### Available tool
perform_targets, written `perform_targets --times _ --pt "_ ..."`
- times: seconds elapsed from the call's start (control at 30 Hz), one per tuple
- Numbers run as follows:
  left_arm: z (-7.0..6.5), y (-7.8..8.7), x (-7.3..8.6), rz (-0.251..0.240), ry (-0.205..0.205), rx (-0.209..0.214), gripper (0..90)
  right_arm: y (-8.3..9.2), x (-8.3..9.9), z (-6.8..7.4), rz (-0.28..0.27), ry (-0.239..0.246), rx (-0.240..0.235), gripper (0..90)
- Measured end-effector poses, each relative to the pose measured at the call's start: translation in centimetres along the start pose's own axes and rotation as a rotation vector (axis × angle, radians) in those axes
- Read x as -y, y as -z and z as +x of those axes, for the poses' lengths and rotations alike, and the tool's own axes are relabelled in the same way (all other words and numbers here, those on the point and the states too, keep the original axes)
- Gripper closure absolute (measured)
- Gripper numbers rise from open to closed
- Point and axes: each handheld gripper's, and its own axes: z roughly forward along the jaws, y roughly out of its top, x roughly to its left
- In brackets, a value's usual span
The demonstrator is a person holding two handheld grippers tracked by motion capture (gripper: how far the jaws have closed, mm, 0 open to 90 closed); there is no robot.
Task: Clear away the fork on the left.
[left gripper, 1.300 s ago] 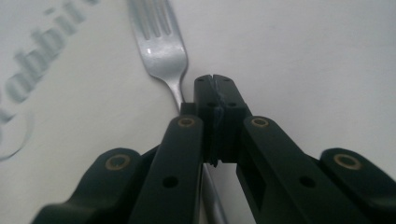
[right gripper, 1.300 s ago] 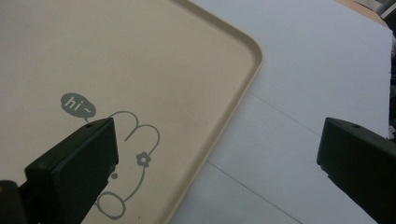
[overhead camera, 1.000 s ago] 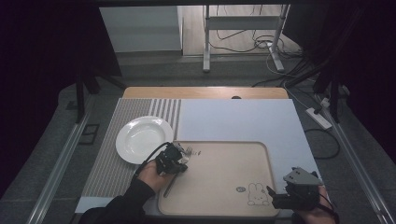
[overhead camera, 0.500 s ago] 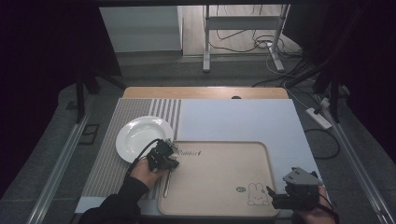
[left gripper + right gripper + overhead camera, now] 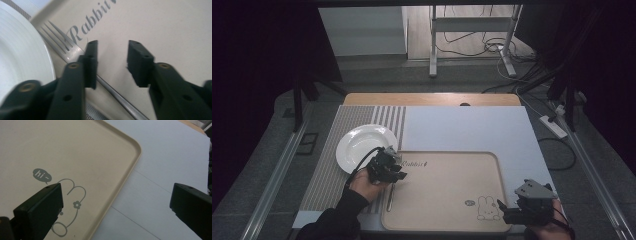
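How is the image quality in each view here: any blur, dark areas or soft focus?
High view: dim, the surroundings nearly black, while the beige tray and white plate read clearly. Left gripper view: near black jaws soft, metal fork and tray lettering slightly blurred. Right gripper view: jaws blurred, the tray's rabbit print sharp.

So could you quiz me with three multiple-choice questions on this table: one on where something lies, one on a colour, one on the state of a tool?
1. Where does the fork lie?
A. on the white plate
B. on the tray's left side, beside the plate
C. on the floor

2. What colour is the tray?
A. beige
B. red
C. black

3. How does the right tool stand?
A. shut on the fork
B. shut on the plate
C. open, holding nothing

Answers: 1 B, the left gripper view shows it on the tray next to the plate. 2 A, its surface is beige in every view. 3 C, its jaws stand wide apart over the tray's corner.
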Motion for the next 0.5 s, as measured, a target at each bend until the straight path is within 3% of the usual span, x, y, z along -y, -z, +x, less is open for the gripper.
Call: perform_targets --times 0.2,0.5 --pt "0.1 0.9 0.4 -0.018 0.006 -0.015 40.0 0.0 0.0 0.0 0.002 -0.002 -0.001 0.0" --pt "0.9 1.7 1.0 -0.081 0.052 0.018 24.2 0.0 0.0 0.0 0.002 -0.002 -0.002 0.0"
